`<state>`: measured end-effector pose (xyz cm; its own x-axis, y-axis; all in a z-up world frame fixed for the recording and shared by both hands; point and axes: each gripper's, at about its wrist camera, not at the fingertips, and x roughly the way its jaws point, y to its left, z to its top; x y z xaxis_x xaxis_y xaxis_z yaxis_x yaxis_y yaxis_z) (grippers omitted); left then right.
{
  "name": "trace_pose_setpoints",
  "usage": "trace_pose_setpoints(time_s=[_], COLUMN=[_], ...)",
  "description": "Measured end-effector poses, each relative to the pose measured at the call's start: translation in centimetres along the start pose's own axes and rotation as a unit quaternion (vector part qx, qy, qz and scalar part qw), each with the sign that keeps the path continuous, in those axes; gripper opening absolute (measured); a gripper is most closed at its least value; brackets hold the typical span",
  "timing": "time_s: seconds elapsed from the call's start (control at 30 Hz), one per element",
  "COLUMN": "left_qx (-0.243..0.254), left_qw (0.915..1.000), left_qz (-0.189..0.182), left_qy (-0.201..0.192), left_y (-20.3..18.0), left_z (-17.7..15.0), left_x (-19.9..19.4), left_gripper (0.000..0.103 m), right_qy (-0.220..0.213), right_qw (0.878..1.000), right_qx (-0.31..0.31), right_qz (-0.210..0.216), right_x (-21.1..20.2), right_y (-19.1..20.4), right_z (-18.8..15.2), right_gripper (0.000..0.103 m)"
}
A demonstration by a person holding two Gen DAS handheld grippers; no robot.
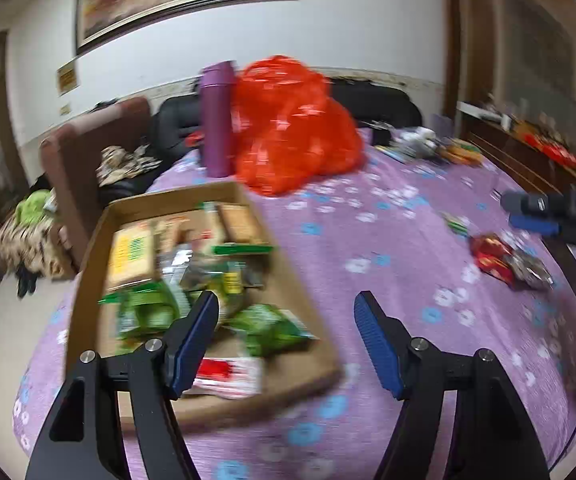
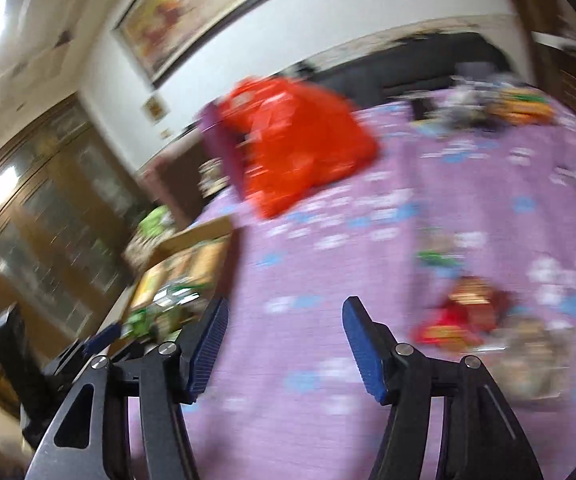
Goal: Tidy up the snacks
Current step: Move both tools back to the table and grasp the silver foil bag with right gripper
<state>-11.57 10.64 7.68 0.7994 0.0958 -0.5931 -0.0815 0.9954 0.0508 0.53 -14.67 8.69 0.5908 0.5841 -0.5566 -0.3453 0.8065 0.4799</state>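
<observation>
A shallow cardboard box [image 1: 288,280] lies on the left of the purple flowered tablecloth. It holds green, yellow and red-and-white snack packets. My left gripper [image 1: 285,320] hovers open over the box's right rim with nothing between its fingers. To the right on the cloth lie a red snack packet [image 1: 492,258], a silvery packet [image 1: 532,272] and a small green packet [image 1: 458,224]. My right gripper [image 2: 283,328] is open and empty above bare cloth, between the box [image 2: 191,236] and the red packet [image 2: 460,316]. It also shows at the right edge of the left wrist view, right gripper [image 1: 520,214].
An orange plastic bag [image 1: 292,128] and a purple bottle [image 1: 217,120] stand behind the box. Mixed items [image 1: 428,144] sit at the table's far edge. A brown chair [image 1: 75,168] is at the left, a wooden sideboard [image 1: 528,152] at the right. Both views are blurred.
</observation>
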Motion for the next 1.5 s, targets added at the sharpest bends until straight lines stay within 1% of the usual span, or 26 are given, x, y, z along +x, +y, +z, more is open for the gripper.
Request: trace_pose_setpoints(time_s=[0.03, 0.1, 0.2, 0.3, 0.37, 0.4, 0.43, 0.47, 0.53, 0.6, 0.63, 0.67, 0.73, 0.77, 0.8, 0.83, 0.87, 0.97, 1.07, 1.13, 1.2, 1.27, 1.33, 1.37, 1.43, 1.5], left_qx=[0.011, 0.025, 0.042, 0.058, 0.069, 0.07, 0.073, 0.073, 0.071, 0.066, 0.064, 0.063, 0.067, 0.071, 0.074, 0.076, 0.078, 0.086, 0.086, 0.082, 0.081, 0.082, 0.083, 0.081, 0.075, 0.068], left_qw=[0.9999, 0.9995, 0.9985, 0.9973, 0.9966, 0.9965, 0.9963, 0.9962, 0.9963, 0.9962, 0.9961, 0.9959, 0.9956, 0.9954, 0.9952, 0.9951, 0.9949, 0.9941, 0.9938, 0.9936, 0.9935, 0.9934, 0.9938, 0.994, 0.9948, 0.9954], left_qz=[-0.007, -0.019, -0.036, -0.044, -0.045, -0.045, -0.046, -0.047, -0.048, -0.055, -0.058, -0.06, -0.061, -0.06, -0.059, -0.059, -0.06, -0.061, -0.065, -0.072, -0.074, -0.072, -0.067, -0.065, -0.06, -0.058], left_qy=[-0.001, -0.001, 0.001, 0.003, 0.003, 0.004, 0.005, 0.006, 0.008, 0.015, 0.019, 0.021, 0.023, 0.022, 0.021, 0.021, 0.021, 0.025, 0.027, 0.029, 0.031, 0.033, 0.034, 0.033, 0.033, 0.034], left_y=[-1.0, -2.5, -4.4, -5.7, -6.4, -6.4, -6.6, -6.6, -6.6, -6.6, -6.7, -6.8, -6.9, -7.0, -7.1, -7.1, -7.2, -7.5, -7.8, -8.1, -8.2, -8.2, -8.0, -7.9, -7.4, -6.9], left_z=[-0.1, -0.1, -0.2, -0.5, -0.7, -0.8, -0.8, -0.7, -0.7, -0.7, -0.8, -0.9, -1.1, -1.1, -1.2, -1.2, -1.1, -0.9, -0.7, -0.7, -0.7, -0.8, -0.8, -0.7, -0.5, -0.4], left_x=[0.0, 0.0, 0.1, 0.0, -0.1, -0.1, -0.1, 0.0, 0.2, 0.7, 0.8, 0.9, 0.9, 0.8, 0.7, 0.6, 0.6, 0.8, 1.0, 1.2, 1.3, 1.3, 1.3, 1.3, 1.3, 1.4], left_gripper=[0.07, 0.07, 0.07, 0.07, 0.07, 0.07, 0.07, 0.07, 0.07, 0.07, 0.07, 0.07, 0.07, 0.07, 0.07, 0.07, 0.07, 0.07, 0.07, 0.07, 0.07, 0.07, 0.07, 0.07, 0.07, 0.07], right_qy=[0.007, 0.019, 0.05, 0.084, 0.088, 0.097, 0.107, 0.113, 0.12, 0.126, 0.124, 0.121, 0.113, 0.111, 0.114, 0.119, 0.124, 0.119, 0.106, 0.099, 0.096, 0.106, 0.112, 0.117, 0.127, 0.128], right_qw=[1.0, 0.997, 0.992, 0.989, 0.988, 0.989, 0.989, 0.99, 0.991, 0.99, 0.988, 0.985, 0.98, 0.978, 0.978, 0.978, 0.976, 0.977, 0.98, 0.978, 0.968, 0.96, 0.958, 0.96, 0.967, 0.978], right_qx=[0.01, 0.028, 0.058, 0.083, 0.084, 0.08, 0.074, 0.062, 0.029, -0.019, -0.037, -0.063, -0.089, -0.093, -0.093, -0.094, -0.097, -0.098, -0.077, -0.061, -0.068, -0.081, -0.105, -0.123, -0.132, -0.131], right_qz=[-0.026, -0.067, -0.097, -0.094, -0.091, -0.083, -0.065, -0.052, -0.048, -0.068, -0.084, -0.109, -0.14, -0.148, -0.146, -0.143, -0.15, -0.147, -0.149, -0.174, -0.221, -0.244, -0.24, -0.225, -0.175, -0.105], right_x=[-0.5, -1.0, -0.3, 0.8, 0.7, 0.7, 0.5, 0.3, 0.1, 0.1, 0.2, 0.4, 0.7, 1.0, 1.2, 1.5, 1.8, 1.8, 1.2, 1.1, 1.8, 3.2, 4.4, 5.0, 5.9, 6.3], right_y=[-2.0, -5.4, -9.5, -11.8, -11.9, -11.5, -10.8, -9.9, -8.2, -6.2, -5.5, -4.7, -4.0, -4.0, -4.3, -4.4, -4.5, -4.8, -5.2, -5.9, -6.1, -5.8, -4.0, -2.6, -0.5, 1.0], right_z=[0.4, 1.2, 1.4, 0.7, 0.1, -0.3, -0.8, -1.3, -2.1, -3.0, -3.3, -3.6, -3.7, -3.7, -3.8, -3.8, -3.9, -3.9, -3.2, -2.4, -1.8, -1.8, -2.3, -2.6, -3.1, -3.3], right_gripper=[0.075, 0.075, 0.078, 0.078, 0.078, 0.078, 0.078, 0.082, 0.085, 0.085, 0.085, 0.085, 0.085, 0.085, 0.085, 0.079, 0.063, 0.063, 0.063, 0.063, 0.063, 0.063, 0.063, 0.063, 0.063, 0.063])
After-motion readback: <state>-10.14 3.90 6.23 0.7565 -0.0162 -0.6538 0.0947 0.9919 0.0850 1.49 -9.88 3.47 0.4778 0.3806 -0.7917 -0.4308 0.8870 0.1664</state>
